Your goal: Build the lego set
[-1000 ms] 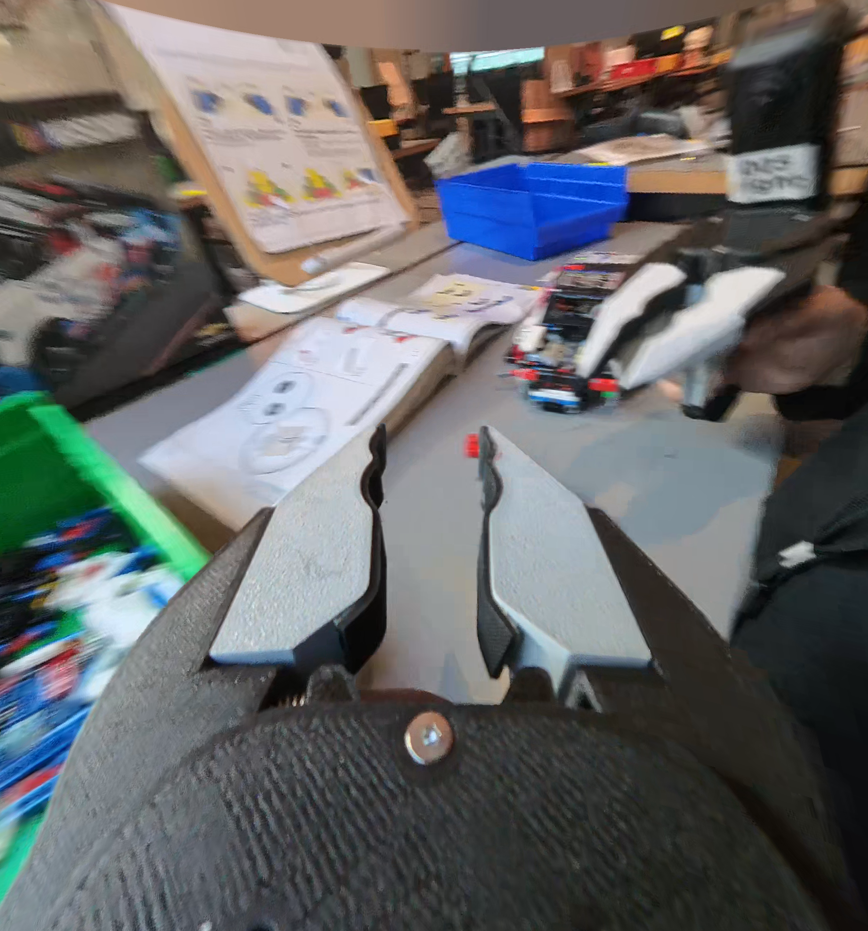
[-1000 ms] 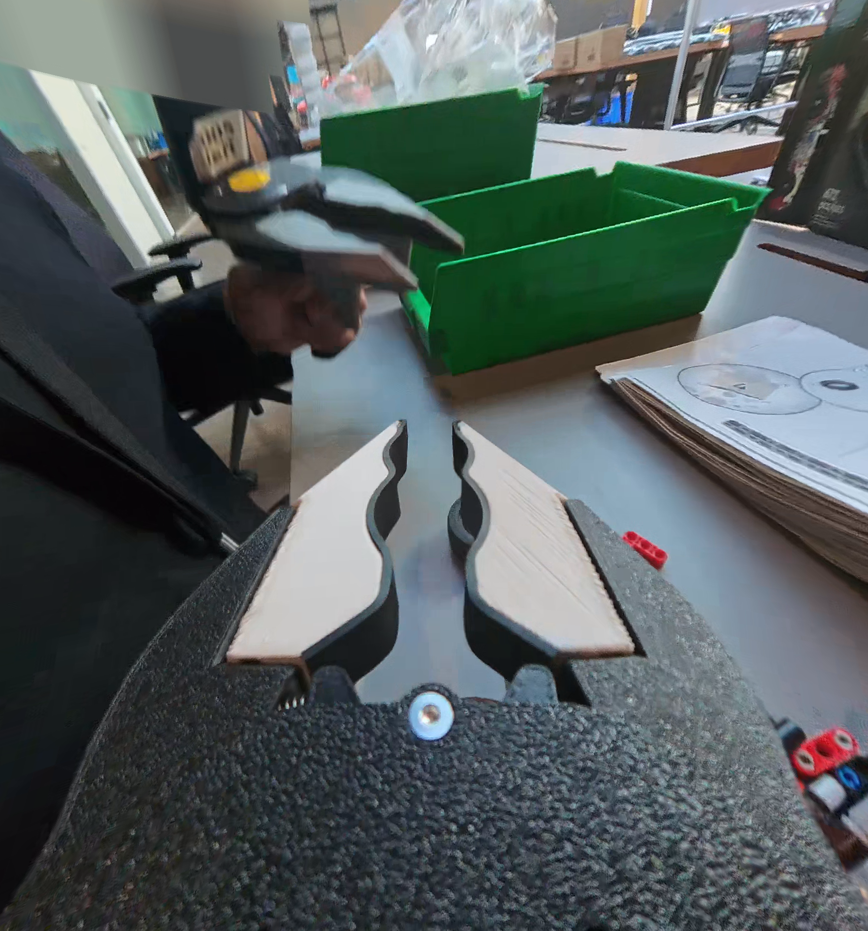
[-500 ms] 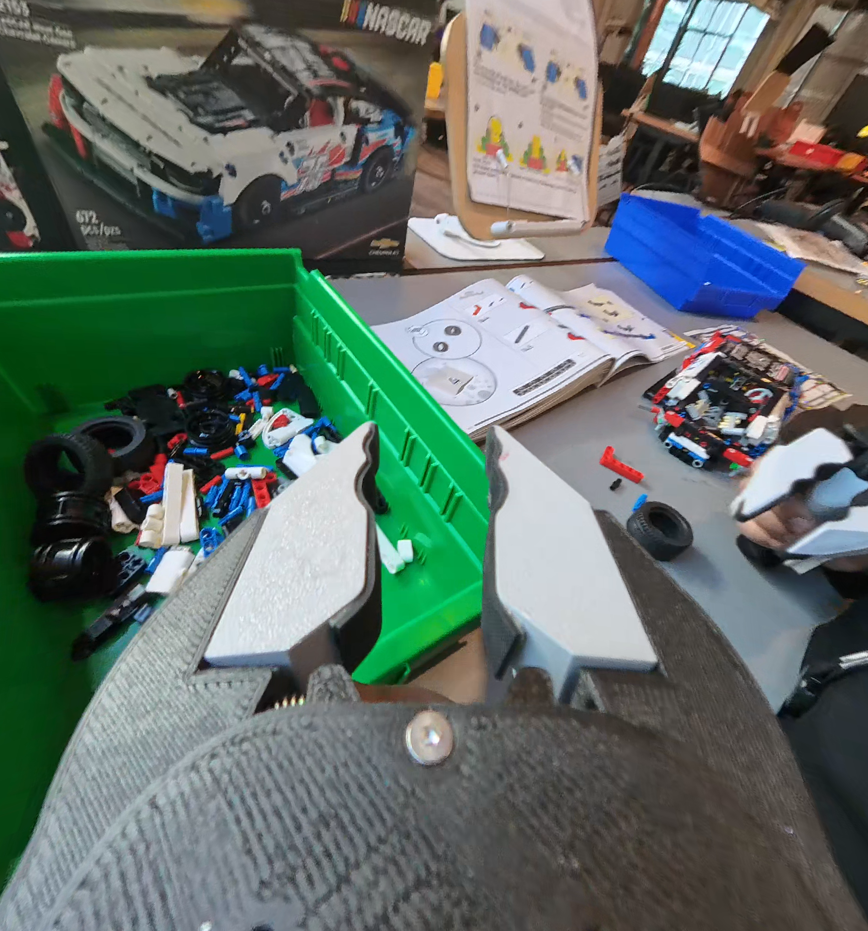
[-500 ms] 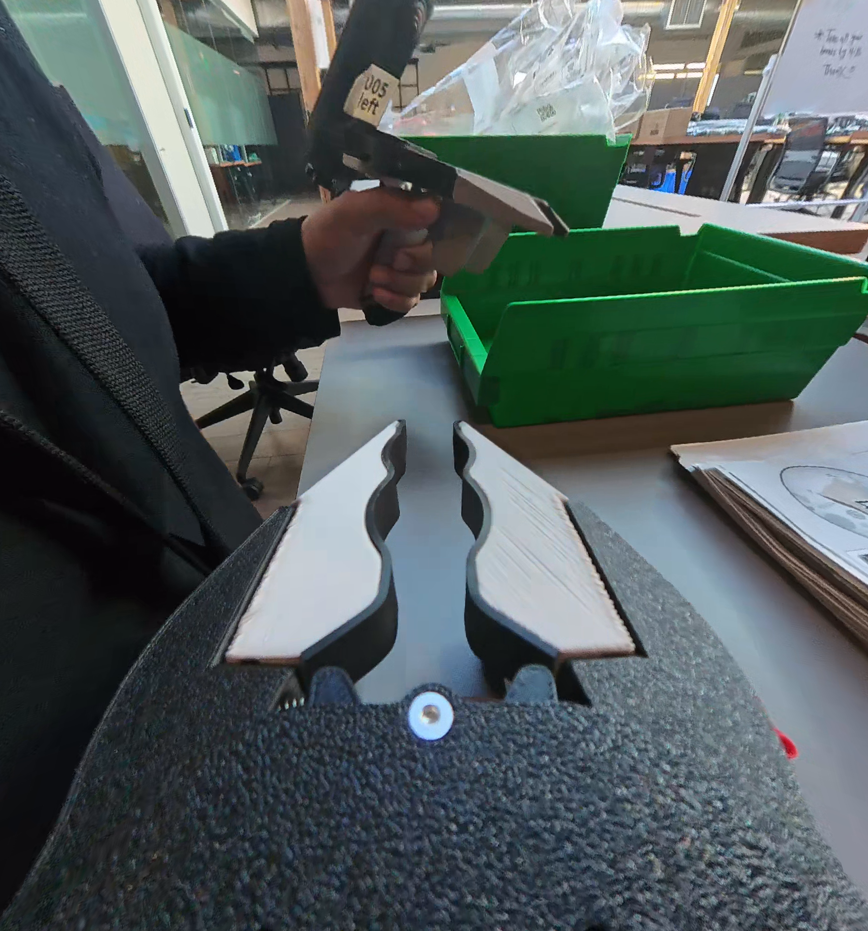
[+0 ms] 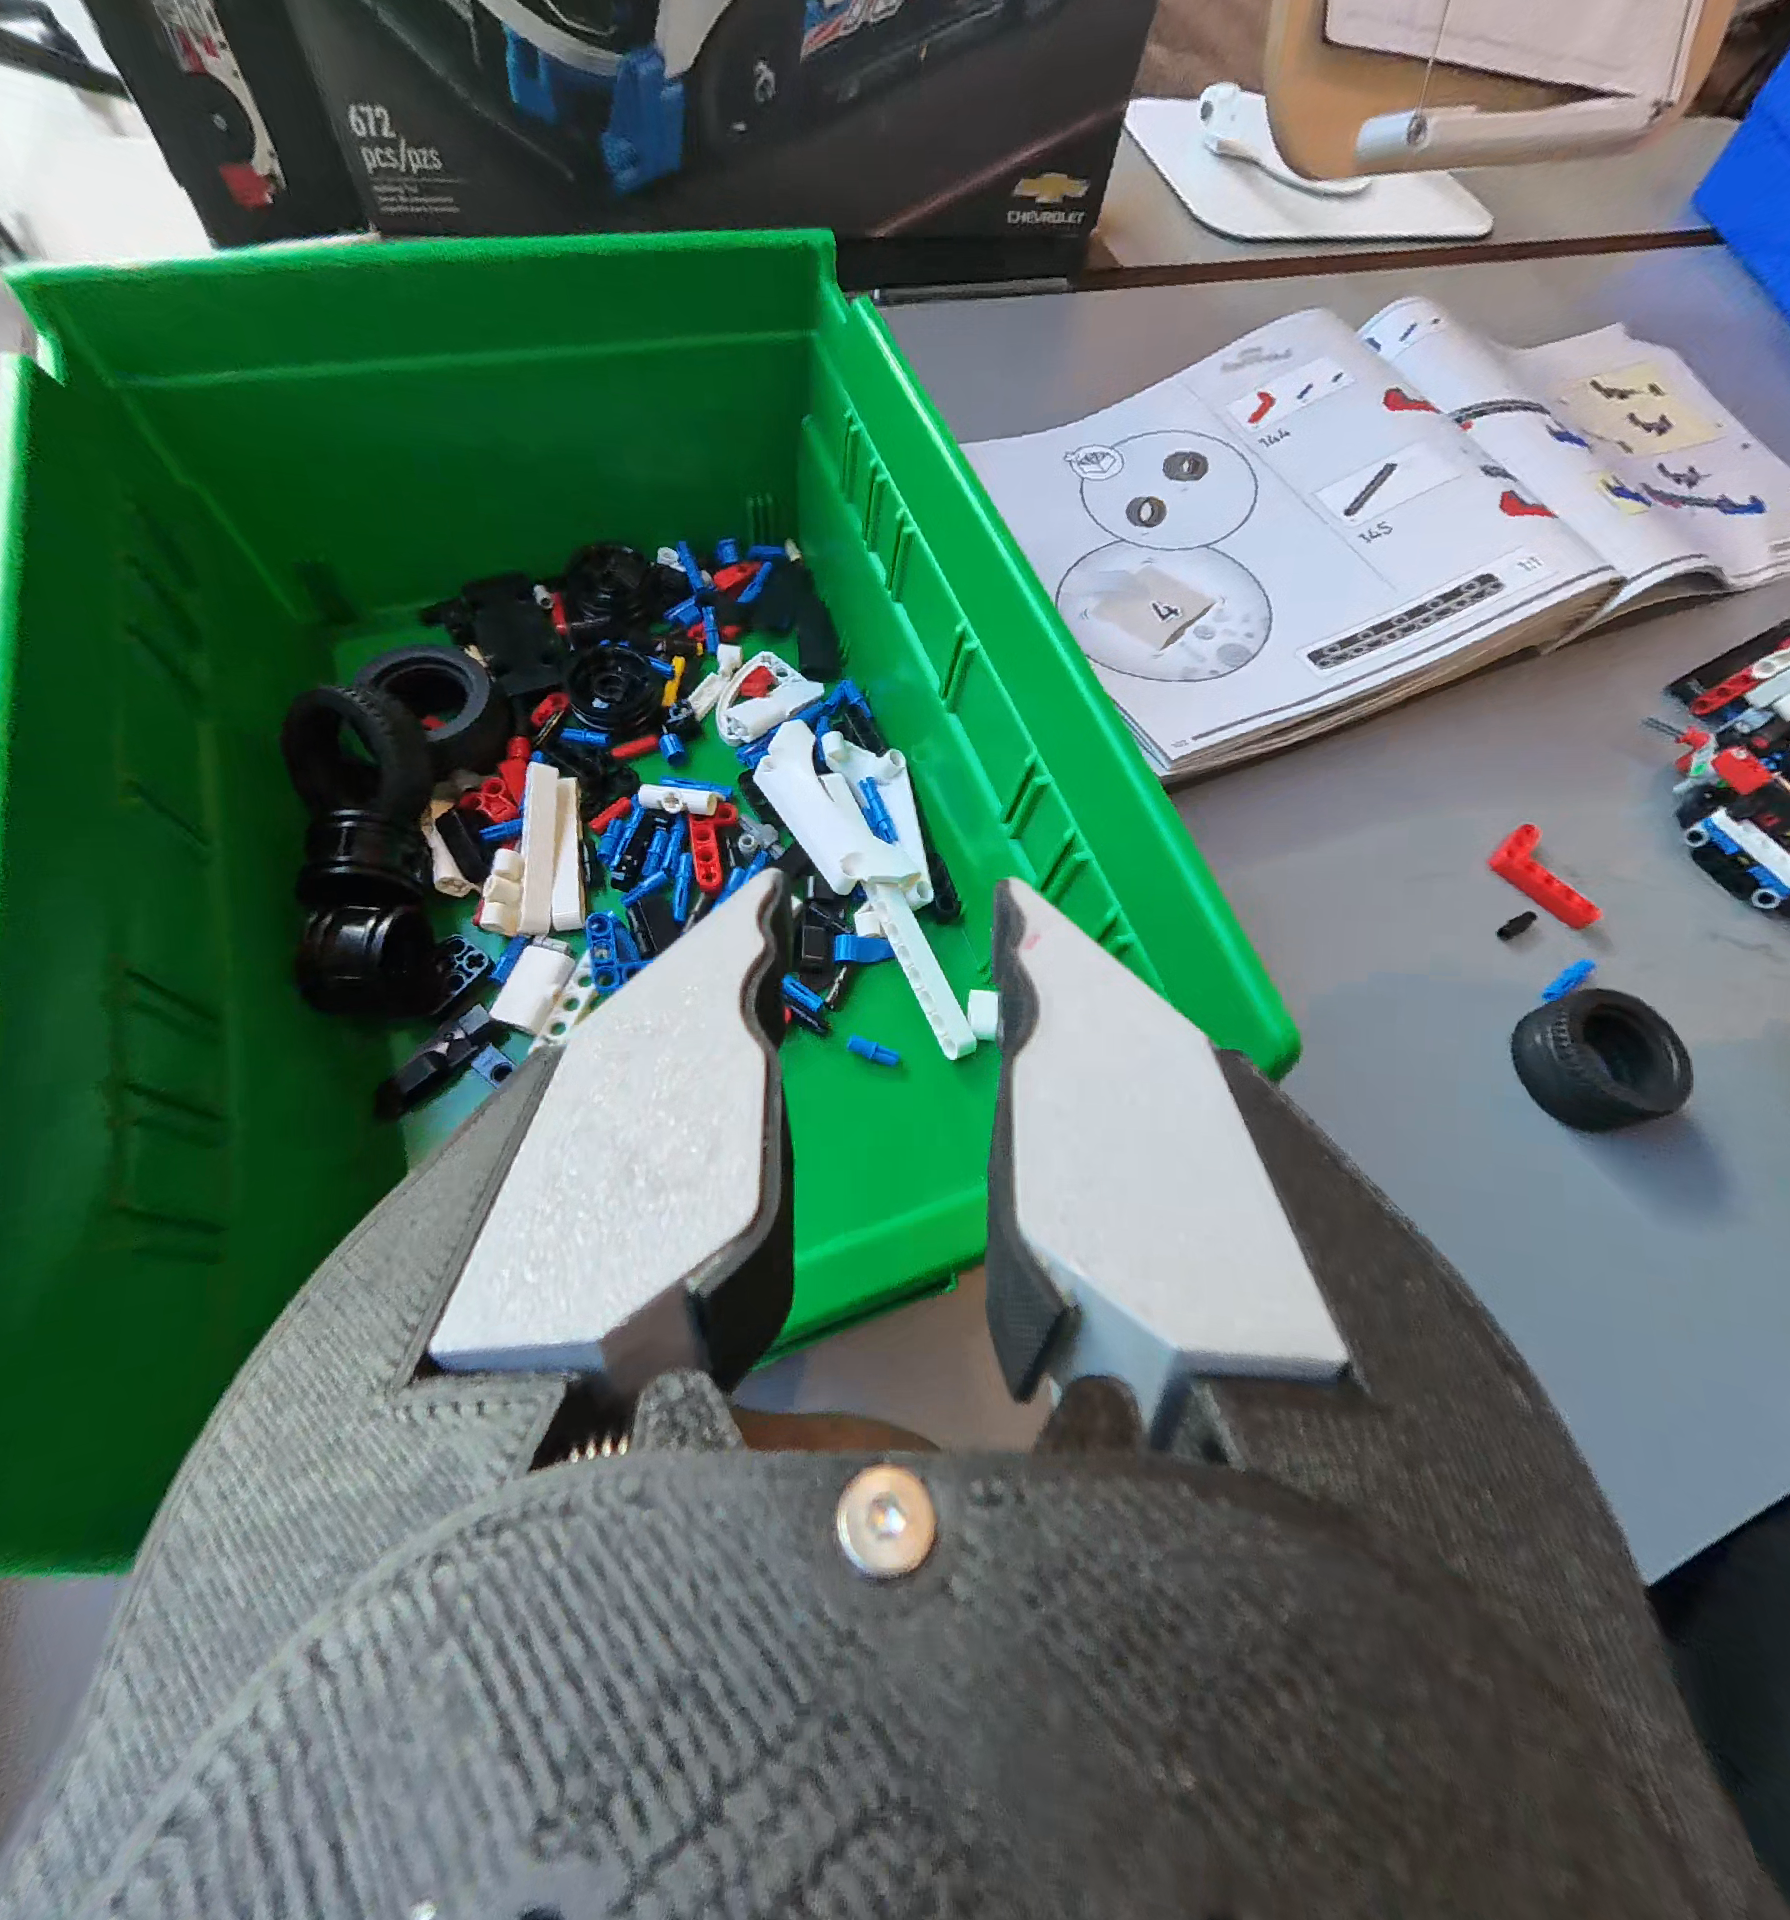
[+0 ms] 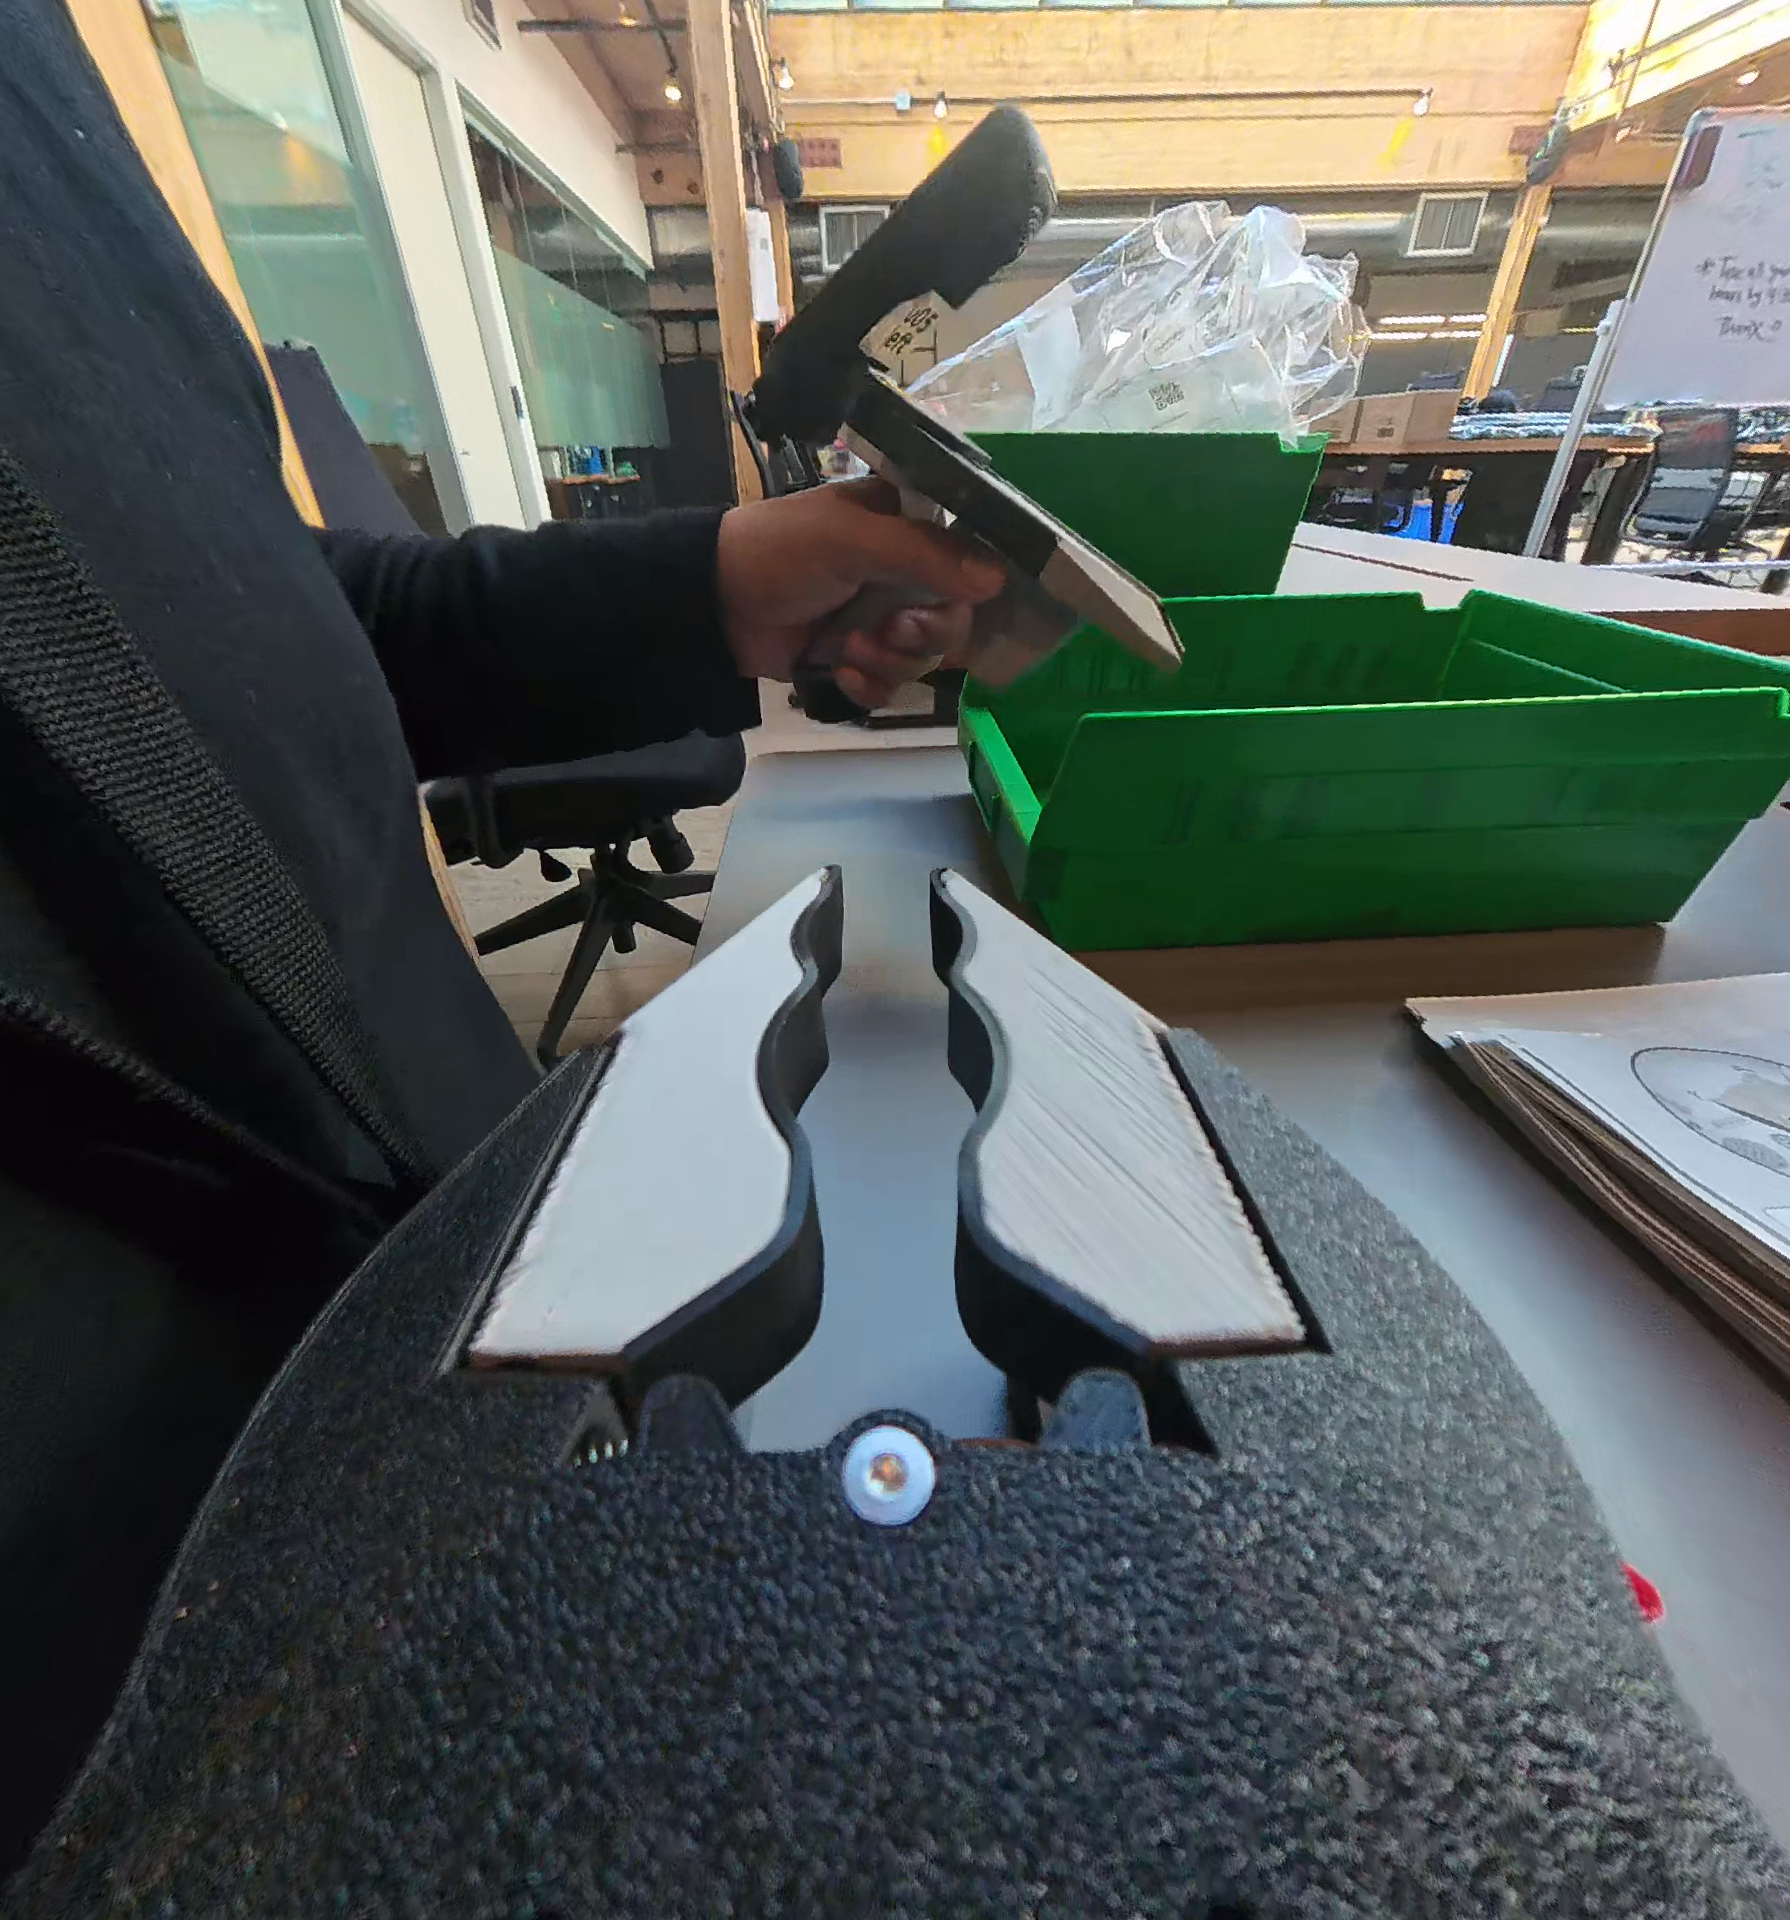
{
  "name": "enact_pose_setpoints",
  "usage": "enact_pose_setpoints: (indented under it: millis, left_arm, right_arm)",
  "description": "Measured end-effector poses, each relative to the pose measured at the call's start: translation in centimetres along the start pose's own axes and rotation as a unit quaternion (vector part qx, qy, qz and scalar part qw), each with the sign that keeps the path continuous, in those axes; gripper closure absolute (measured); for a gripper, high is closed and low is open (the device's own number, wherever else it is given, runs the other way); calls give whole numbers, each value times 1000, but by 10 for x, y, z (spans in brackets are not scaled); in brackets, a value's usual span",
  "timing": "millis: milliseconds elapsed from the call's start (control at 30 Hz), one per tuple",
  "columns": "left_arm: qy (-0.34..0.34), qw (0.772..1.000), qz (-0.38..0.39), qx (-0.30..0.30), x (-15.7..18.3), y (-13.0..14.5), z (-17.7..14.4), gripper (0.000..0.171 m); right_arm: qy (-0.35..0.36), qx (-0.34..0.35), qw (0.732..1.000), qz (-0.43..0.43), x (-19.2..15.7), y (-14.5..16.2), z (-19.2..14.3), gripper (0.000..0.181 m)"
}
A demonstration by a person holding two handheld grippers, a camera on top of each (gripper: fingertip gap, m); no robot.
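My left gripper [image 5: 891, 902] is open and empty, tilted down over the near right part of a green bin [image 5: 195, 727]. The bin holds several loose Lego pieces: black tyres [image 5: 423, 691], white beams [image 5: 849, 831], and blue and red pins. The partly built model [image 5: 1774, 790] lies at the right edge of the grey table. A red L-shaped piece [image 5: 1540, 888] and a black tyre [image 5: 1603, 1055] lie beside it. My right gripper [image 6: 883, 883] is slightly open and empty, low over the table. In the right wrist view, a hand holds the left gripper [image 6: 1109, 613] above the bin [image 6: 1390, 810].
An open instruction booklet [image 5: 1338, 540] lies right of the bin. The set's box [image 5: 714, 104] and a stand [image 5: 1390, 135] are behind. A second green bin [image 6: 1140, 499] with plastic bags stands farther back. An office chair [image 6: 600, 810] is off the table's edge. The grippers' ends are close to 25 centimeters from one another. To reach the partly built model [image 5: 1774, 790] in a straight line is about 20 centimeters for my right fingers, about 35 centimeters for my left.
My left gripper swung left from the table to above the green bin, then moved closer and tilted down into it. My right gripper stayed low over the table, slightly open.
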State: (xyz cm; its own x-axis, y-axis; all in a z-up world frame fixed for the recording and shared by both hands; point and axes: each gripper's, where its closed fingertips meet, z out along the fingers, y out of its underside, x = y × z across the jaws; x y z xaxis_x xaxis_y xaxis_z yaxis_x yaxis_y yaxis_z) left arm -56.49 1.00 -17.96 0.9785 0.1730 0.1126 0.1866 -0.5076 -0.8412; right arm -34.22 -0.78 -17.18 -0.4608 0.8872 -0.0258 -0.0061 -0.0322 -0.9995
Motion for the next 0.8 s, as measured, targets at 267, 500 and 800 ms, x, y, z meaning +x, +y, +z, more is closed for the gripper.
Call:
enact_pose_setpoints:
  millis: [267,500,800]
  left_arm:
    - [-29,999,-1,-17,-3,14,21,136]
    - [-19,999,-30,-24,-15,18,31,137]
    - [-58,993,5,-107,-42,39,34,136]
  right_arm:
    - [1,13,999,34,8,-3,-3,161]
    - [-13,14,999,40,6,-3,3,154]
    - [-5,35,996,81,20,-7,1,154]
